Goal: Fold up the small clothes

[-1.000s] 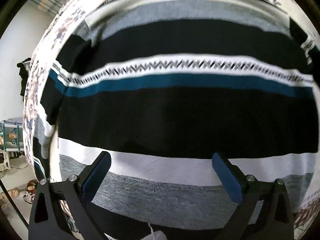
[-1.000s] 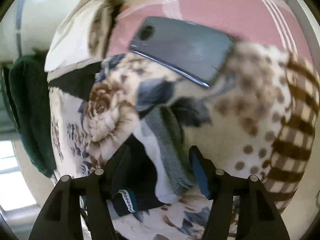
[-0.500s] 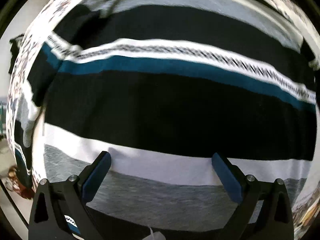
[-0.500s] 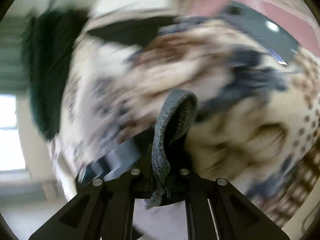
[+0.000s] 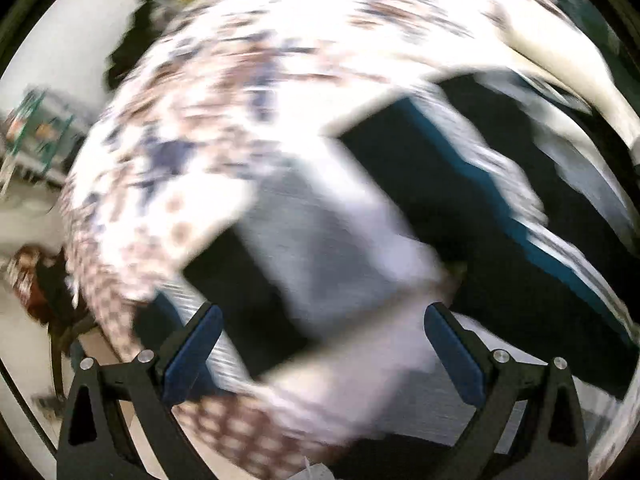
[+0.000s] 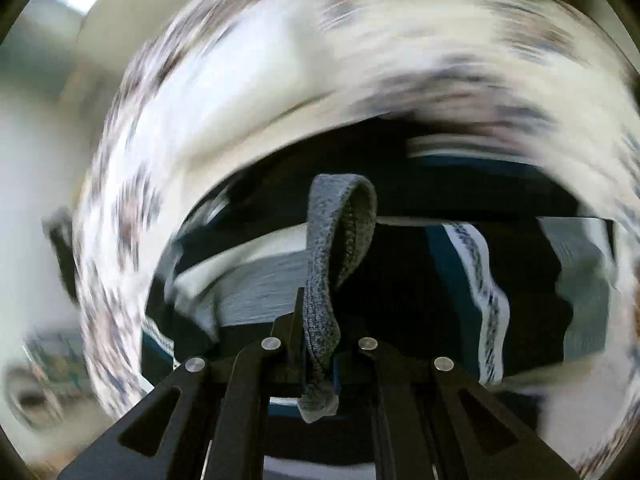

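A striped knit sweater in black, white, grey and teal lies on a floral bedspread; the view is blurred by motion. My left gripper is open and empty, just above a grey and black part of the sweater near its corner. My right gripper is shut on a grey knit edge of the sweater, which loops up between the fingers. The rest of the sweater lies spread beyond it.
The floral bedspread surrounds the sweater. A dark garment lies at the far left edge of the bed. Shelving and floor clutter stand off the left side.
My right gripper closed on the sweater's grey edge and swung it over toward the sweater body. My left gripper swung left to the sweater's corner, staying open.
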A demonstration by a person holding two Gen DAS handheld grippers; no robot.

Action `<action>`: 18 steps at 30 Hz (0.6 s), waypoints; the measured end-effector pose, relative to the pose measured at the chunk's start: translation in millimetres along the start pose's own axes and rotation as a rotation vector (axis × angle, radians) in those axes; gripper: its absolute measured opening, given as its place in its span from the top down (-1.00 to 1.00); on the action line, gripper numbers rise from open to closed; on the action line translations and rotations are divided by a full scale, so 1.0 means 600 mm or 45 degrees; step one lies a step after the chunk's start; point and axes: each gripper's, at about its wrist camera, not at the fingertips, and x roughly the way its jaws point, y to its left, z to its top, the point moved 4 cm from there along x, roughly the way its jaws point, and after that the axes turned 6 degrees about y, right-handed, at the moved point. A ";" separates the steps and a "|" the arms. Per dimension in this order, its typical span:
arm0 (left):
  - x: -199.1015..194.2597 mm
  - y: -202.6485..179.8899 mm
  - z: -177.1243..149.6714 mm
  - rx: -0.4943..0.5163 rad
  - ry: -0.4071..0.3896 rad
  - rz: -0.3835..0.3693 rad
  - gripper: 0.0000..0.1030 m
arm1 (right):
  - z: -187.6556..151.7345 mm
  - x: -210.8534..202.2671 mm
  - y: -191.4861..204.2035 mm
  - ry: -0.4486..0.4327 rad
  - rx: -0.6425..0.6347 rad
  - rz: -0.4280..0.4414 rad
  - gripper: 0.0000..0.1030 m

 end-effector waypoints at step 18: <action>0.155 0.276 -0.092 -0.488 0.268 -0.406 -0.99 | -0.091 0.073 0.029 0.250 0.132 0.100 -0.25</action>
